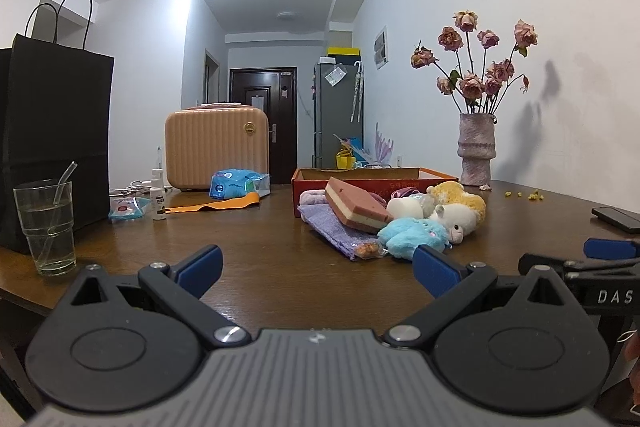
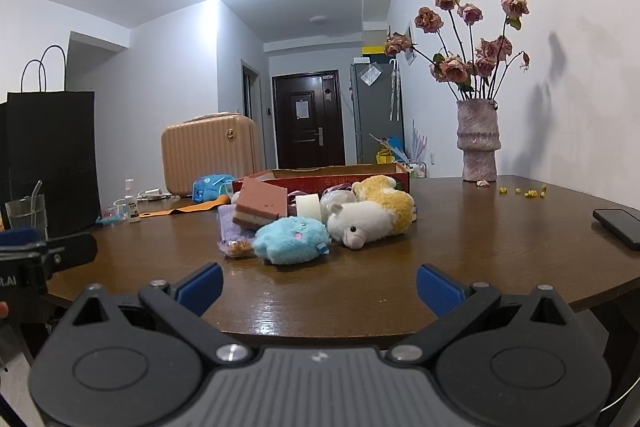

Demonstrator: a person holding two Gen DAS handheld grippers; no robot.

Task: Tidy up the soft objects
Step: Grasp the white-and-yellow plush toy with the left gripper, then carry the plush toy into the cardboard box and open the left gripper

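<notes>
A pile of soft things lies in front of a red-orange cardboard box: a blue plush, a white and yellow sheep plush, a pink layered sponge block, a purple cloth and a white tape roll. My left gripper is open and empty, low over the table before the pile. My right gripper is open and empty at the table's near edge, facing the pile.
A wooden table holds a glass with a straw, a black paper bag, a peach suitcase, wipes packs, a spray bottle, a vase of dried roses and a black phone.
</notes>
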